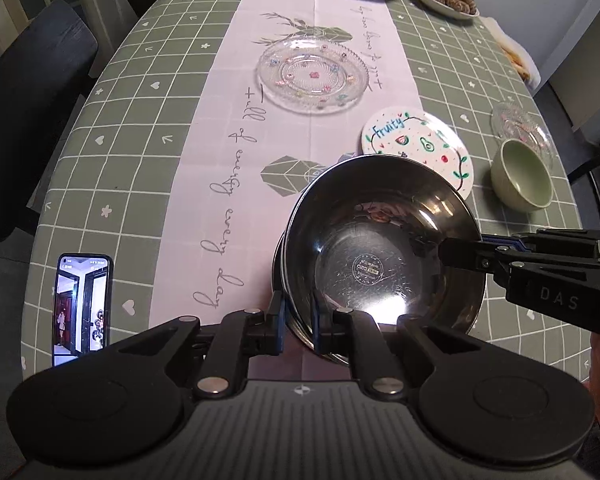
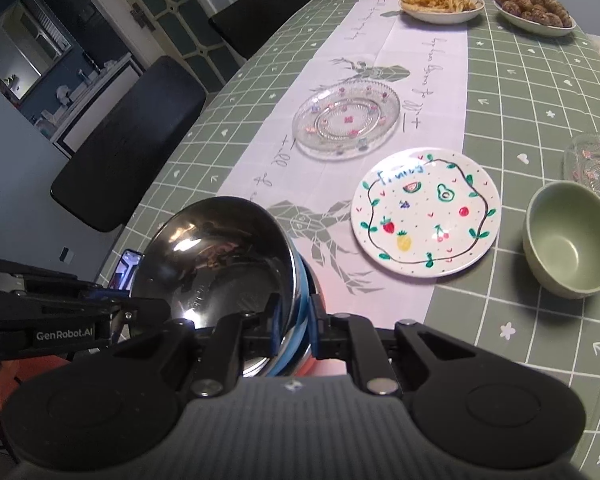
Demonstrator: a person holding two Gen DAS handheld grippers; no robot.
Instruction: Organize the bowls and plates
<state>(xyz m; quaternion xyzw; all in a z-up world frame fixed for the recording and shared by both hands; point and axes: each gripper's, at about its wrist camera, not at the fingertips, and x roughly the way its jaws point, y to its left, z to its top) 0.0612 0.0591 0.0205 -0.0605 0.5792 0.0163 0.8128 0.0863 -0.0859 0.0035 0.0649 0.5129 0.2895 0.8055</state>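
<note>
Left hand-held gripper (image 1: 298,330) pinches the near rim of a shiny round steel bowl (image 1: 380,248), tilted above the bench (image 1: 140,160); right hand-held gripper (image 2: 296,330) clamps the opposite rim. Base stamp unreadable, underside hidden.

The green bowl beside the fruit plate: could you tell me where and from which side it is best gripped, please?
Probably the rim of the green bowl, one finger inside the wall and one outside, coming from above on the near side. It stands upright, empty and open-mouthed, and a clear glass dish sits close behind it, so the near wall is freer.
</note>
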